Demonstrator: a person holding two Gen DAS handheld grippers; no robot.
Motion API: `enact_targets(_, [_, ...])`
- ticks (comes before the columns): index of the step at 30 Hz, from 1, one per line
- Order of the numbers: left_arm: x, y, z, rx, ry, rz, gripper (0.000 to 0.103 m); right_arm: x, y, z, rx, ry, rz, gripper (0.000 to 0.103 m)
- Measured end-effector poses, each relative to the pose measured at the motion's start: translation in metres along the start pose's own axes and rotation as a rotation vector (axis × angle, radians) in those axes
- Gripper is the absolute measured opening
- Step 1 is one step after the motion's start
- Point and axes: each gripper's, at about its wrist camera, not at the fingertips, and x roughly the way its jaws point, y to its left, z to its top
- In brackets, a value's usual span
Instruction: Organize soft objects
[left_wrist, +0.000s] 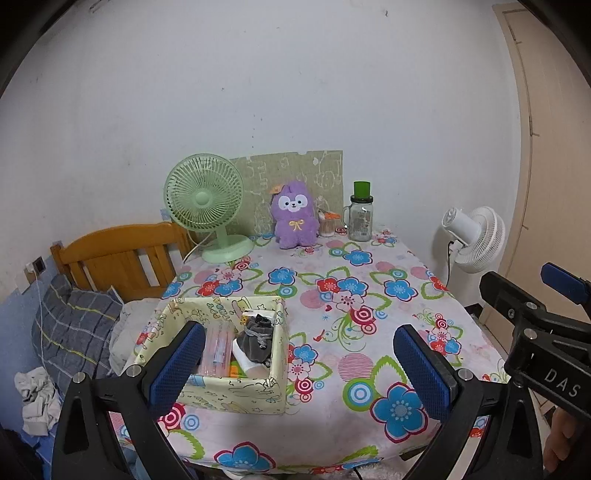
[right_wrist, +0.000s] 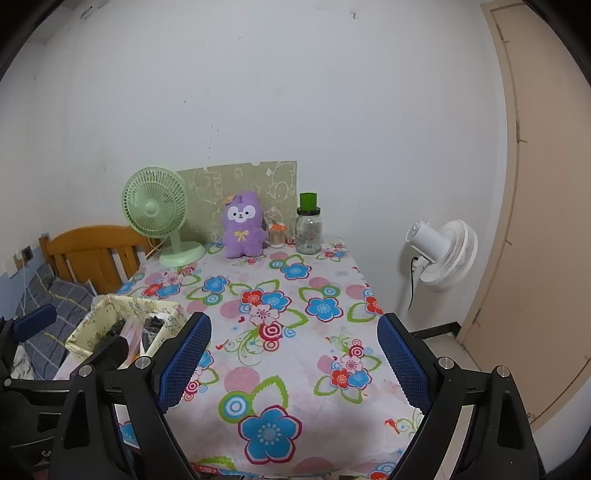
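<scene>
A purple plush toy (left_wrist: 294, 215) sits upright at the back of the flowered table (left_wrist: 332, 314), against the wall; it also shows in the right wrist view (right_wrist: 243, 225). A pale yellow fabric box (left_wrist: 221, 354) stands at the table's front left and holds a grey pouch (left_wrist: 256, 341) and other small items; its corner shows in the right wrist view (right_wrist: 122, 317). My left gripper (left_wrist: 299, 365) is open and empty above the table's front, beside the box. My right gripper (right_wrist: 295, 363) is open and empty above the front right.
A green desk fan (left_wrist: 207, 206), a glass jar with a green lid (left_wrist: 361, 214) and a small cotton swab jar (left_wrist: 328, 223) stand at the back. A white floor fan (left_wrist: 476, 240) stands right of the table. A wooden bed (left_wrist: 118, 258) with bedding lies left.
</scene>
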Motion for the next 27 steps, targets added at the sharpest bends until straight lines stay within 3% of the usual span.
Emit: enact_targets(27, [-0.017,0.01,-0.003,-0.031,-0.036,0.018,0.103,-0.022,-0.001,-0.008,0.01,-0.014,0.029,0.097])
